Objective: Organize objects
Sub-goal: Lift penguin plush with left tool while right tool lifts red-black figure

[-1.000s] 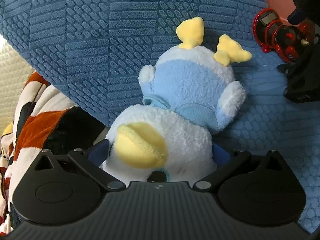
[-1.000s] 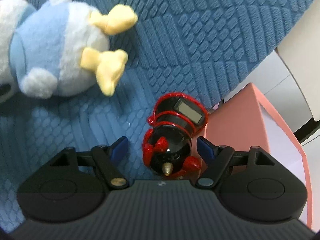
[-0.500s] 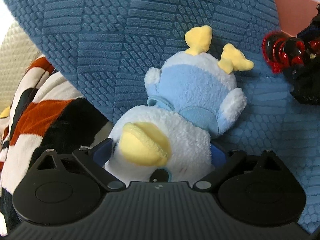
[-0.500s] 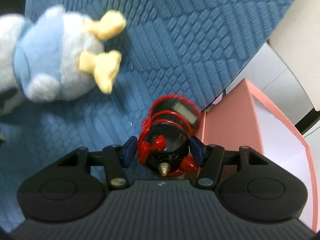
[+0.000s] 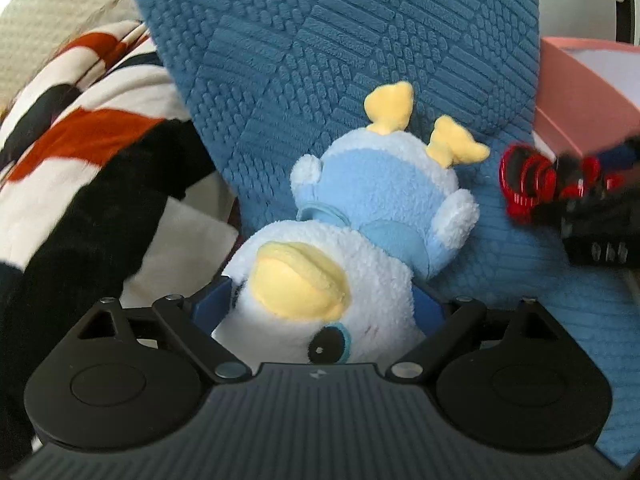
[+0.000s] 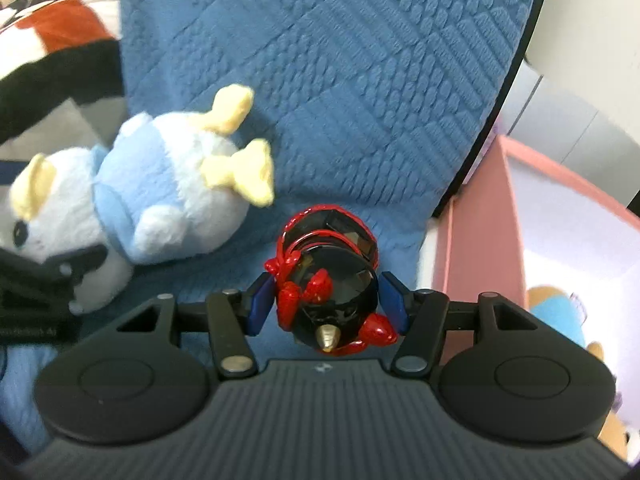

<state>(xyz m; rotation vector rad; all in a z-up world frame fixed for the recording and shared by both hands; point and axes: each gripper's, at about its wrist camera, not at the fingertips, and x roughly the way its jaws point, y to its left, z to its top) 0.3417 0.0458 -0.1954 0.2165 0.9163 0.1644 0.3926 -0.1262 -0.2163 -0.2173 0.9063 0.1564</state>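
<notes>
My left gripper (image 5: 320, 304) is shut on the head of a blue and white plush duck (image 5: 360, 232) with a yellow beak and feet, held in front of a blue textured cushion (image 5: 340, 48). My right gripper (image 6: 326, 300) is shut on a black and red toy (image 6: 328, 280) with a gold tip and a small screen. The duck also shows at the left of the right wrist view (image 6: 160, 192). The toy shows blurred at the right of the left wrist view (image 5: 536, 188).
A pink box (image 6: 480, 240) stands to the right of the cushion, and another plush toy (image 6: 560, 320) lies inside it. A white, orange and black blanket (image 5: 80, 140) lies to the left. The box also shows in the left wrist view (image 5: 576, 92).
Both grippers have pulled back and up from the cushion with their loads. The right gripper closed on the black and red toy and lifted it. The pink box has come further into view.
</notes>
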